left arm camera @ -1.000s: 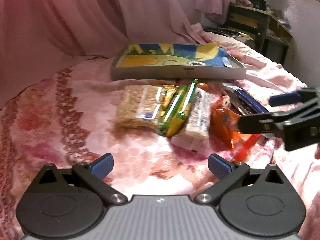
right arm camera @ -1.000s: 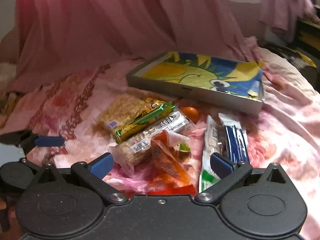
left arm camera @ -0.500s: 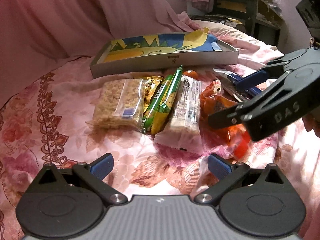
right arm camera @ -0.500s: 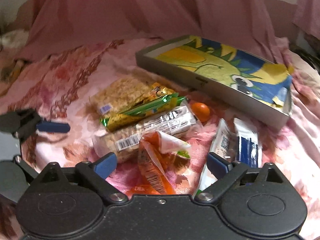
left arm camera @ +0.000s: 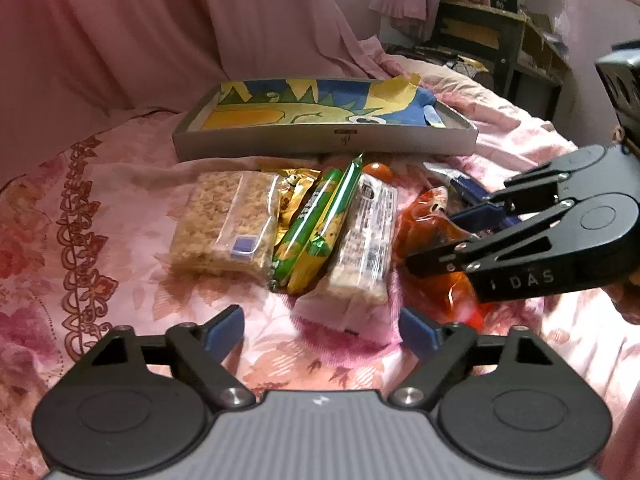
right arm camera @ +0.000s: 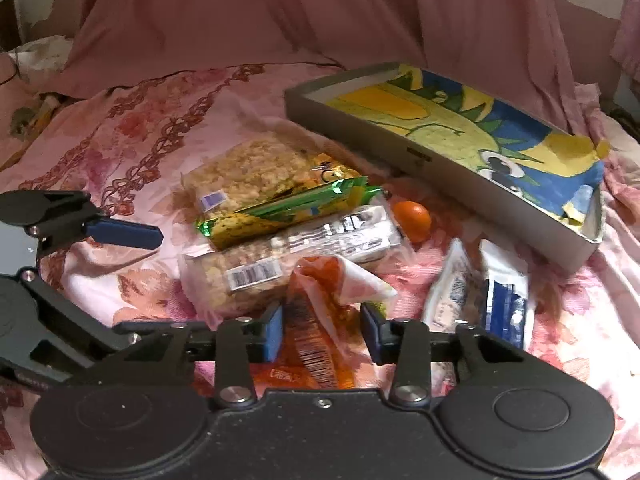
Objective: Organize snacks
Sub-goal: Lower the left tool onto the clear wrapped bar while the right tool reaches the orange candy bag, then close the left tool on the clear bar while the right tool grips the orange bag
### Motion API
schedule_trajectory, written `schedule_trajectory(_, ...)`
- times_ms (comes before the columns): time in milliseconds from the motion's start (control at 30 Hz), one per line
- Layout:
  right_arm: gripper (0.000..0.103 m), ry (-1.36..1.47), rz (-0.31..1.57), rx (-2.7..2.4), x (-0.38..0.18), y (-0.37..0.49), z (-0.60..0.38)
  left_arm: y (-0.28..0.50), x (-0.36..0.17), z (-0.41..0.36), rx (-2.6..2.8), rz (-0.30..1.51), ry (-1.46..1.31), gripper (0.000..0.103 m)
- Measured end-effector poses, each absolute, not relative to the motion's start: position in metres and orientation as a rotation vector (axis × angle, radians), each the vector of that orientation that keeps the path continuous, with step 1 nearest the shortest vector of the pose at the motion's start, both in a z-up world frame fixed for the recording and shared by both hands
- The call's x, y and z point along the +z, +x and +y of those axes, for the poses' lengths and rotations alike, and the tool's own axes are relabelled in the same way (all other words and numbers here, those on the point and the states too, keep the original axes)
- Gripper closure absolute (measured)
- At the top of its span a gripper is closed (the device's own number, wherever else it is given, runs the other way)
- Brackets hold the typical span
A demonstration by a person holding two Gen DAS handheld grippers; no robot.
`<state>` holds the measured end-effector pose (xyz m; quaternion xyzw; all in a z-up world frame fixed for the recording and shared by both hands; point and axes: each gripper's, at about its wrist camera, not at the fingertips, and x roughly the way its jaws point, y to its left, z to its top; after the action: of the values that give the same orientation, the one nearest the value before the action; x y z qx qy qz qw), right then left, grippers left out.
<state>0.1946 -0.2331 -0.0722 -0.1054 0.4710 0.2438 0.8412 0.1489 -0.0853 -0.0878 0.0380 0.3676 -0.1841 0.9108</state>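
A pile of snacks lies on a pink floral cloth in front of a shallow grey tray (left arm camera: 320, 142) (right arm camera: 360, 120) with a dinosaur picture inside. The pile holds a rice cracker pack (left arm camera: 228, 224) (right arm camera: 248, 172), a green-yellow bar (left arm camera: 320, 220) (right arm camera: 288, 216), a clear nut bar (left arm camera: 368, 240) (right arm camera: 296, 256), an orange packet (left arm camera: 436, 248) (right arm camera: 316, 312), a small orange fruit (right arm camera: 414, 216) and blue-white packets (right arm camera: 504, 304). My right gripper (right arm camera: 322, 332) has its pads on either side of the orange packet, half closed. My left gripper (left arm camera: 322, 330) is open and empty just before the nut bar.
Pink curtain fabric hangs behind the tray. A dark wooden shelf unit (left arm camera: 500, 40) stands at the far right in the left wrist view. The cloth is rumpled around the snacks.
My right gripper has narrowed its jaws around the orange packet. My left gripper has moved closer to the snack pile.
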Motion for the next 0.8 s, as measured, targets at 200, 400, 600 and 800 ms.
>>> schedule_trajectory(200, 0.068, -0.155, 1.003, 0.482, -0.072, 0.199, -0.249, 0.152, -0.089, -0.095, -0.413, 0.767, 0.075, 0.030)
schedule_trajectory(400, 0.068, -0.132, 1.000, 0.488, -0.072, 0.199, -0.255, 0.160, -0.092, -0.111, -0.438, 0.773, 0.109, 0.033)
schedule_trajectory(600, 0.069, -0.126, 0.980, 0.475, -0.069, 0.197, -0.260, 0.169, -0.093, -0.119, -0.435, 0.783, 0.115, 0.040)
schedule_trajectory(800, 0.069, -0.106, 0.955, 0.440, -0.067, 0.199, -0.269, 0.163, -0.095, -0.128, -0.430, 0.769, 0.142, 0.044)
